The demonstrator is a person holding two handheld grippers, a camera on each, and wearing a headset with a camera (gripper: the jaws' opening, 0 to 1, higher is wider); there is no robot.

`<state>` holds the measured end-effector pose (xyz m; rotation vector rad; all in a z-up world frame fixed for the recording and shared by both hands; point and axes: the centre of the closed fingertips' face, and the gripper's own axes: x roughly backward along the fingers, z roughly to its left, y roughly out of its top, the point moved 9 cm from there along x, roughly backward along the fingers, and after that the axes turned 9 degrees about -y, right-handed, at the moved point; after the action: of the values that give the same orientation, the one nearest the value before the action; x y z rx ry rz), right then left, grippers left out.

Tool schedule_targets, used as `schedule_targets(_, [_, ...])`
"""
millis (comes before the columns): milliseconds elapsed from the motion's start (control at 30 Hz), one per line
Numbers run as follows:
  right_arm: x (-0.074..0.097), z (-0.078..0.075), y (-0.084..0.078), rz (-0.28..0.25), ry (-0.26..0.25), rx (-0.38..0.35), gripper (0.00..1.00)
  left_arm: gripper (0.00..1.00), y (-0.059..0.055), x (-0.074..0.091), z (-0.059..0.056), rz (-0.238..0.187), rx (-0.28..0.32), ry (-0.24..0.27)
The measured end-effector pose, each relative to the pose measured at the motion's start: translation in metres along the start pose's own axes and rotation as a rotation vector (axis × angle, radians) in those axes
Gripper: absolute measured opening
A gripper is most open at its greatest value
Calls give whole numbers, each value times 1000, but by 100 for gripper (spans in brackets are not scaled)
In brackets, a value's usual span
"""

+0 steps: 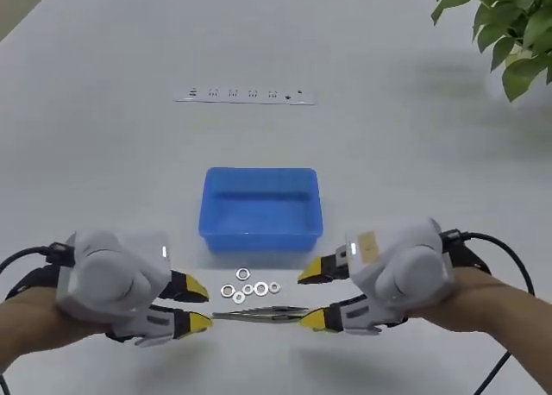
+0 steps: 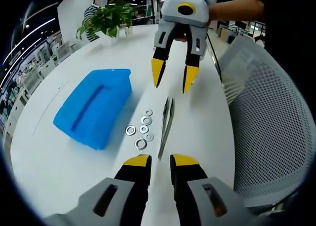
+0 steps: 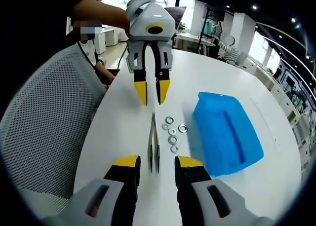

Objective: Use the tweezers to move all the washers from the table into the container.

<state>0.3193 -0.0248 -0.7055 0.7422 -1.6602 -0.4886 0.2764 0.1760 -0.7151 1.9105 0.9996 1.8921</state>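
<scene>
Several metal washers (image 1: 249,287) lie in a small cluster on the white table, just in front of the blue container (image 1: 261,207). Thin metal tweezers (image 1: 259,313) lie flat on the table, nearer me than the washers. My left gripper (image 1: 197,305) is open at the tweezers' left end, and my right gripper (image 1: 306,298) is open at their right end. Neither holds anything. In the left gripper view the tweezers (image 2: 167,120) run from my left gripper (image 2: 160,161) towards the right gripper (image 2: 173,80), with washers (image 2: 142,132) and container (image 2: 94,107) to their left. The right gripper view has the tweezers (image 3: 154,144) just ahead of the right gripper (image 3: 157,162).
A white power strip (image 1: 244,95) lies beyond the container. A green plant (image 1: 509,24) stands at the table's far right corner. A mesh chair (image 2: 266,122) sits at the near edge of the table.
</scene>
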Motion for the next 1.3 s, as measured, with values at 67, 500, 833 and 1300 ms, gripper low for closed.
schedule_targets(67, [-4,1,0,10,11,19,30,20,0,-2,0,17,-11,-8])
schedule_targets(500, [-21,5,2,18,44,31,25,17,4,-13,2,60,-47,-39])
schedule_targets(833, [-29,3,-2,37,52,22,21,14,5,-23,8,99,-67,-50])
schedule_targets(1300, [-34,4,-8,57,59,6,16,7,5,-24,12,102,-66,-51])
